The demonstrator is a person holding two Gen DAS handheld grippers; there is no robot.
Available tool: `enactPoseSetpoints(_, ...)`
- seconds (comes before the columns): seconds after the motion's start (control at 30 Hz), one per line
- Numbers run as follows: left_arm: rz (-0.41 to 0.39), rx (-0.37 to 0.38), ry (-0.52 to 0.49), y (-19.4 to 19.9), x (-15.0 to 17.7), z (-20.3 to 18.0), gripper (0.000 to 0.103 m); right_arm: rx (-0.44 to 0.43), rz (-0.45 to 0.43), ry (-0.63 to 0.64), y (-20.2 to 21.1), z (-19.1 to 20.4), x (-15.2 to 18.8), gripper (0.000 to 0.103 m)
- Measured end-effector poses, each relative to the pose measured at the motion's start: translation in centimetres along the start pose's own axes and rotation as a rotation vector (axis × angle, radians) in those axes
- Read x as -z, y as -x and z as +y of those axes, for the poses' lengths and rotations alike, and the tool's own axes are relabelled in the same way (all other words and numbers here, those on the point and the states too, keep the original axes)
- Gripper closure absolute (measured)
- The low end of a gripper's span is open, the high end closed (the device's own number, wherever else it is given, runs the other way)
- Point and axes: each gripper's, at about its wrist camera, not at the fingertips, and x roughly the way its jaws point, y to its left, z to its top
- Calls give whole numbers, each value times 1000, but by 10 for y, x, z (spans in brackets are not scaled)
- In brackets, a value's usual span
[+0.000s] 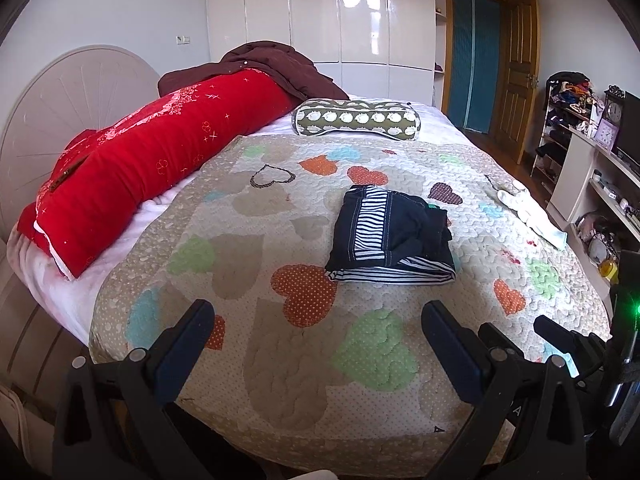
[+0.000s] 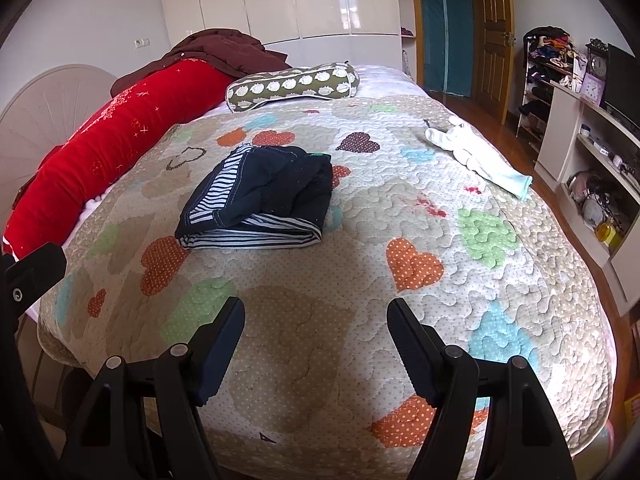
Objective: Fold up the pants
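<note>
Both tools point(image 1: 318, 312) point(image 2: 316, 310) spread apart; folded pants point(image 1: 390, 236) lie crosswise, fold nearest.

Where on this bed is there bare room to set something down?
Bare quilt lies between the folded pants and both tools, and between pants and white garment. Crowded along the headboard: red bolster, green pillow.

Ahead of both claws, a bed point(image 2: 280, 380) under a quilt point(image 1: 280, 380) patched with hearts. Folded pants point(image 2: 260, 200) lying on it, ahead-left of the right claw. White socks point(image 2: 476, 152) far ahead to the right. Red bolster point(image 1: 140, 168), maroon garment point(image 1: 272, 64) and green patterned pillow point(image 1: 356, 118) along the far-left edge
</note>
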Motion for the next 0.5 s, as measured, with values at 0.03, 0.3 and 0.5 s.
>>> enactPoseSetpoints(0.03,-1,-1,0,0,-1,1,0,1,1,-1,0,0,0,25)
enactPoseSetpoints(0.3,10,4,1,-3,3,-2,0,5,11,-10,-2,-2,2,25)
enactPoseSetpoints(0.5,21,10,8,-5,4,1,0,5,20,-7,-4,-2,3,25)
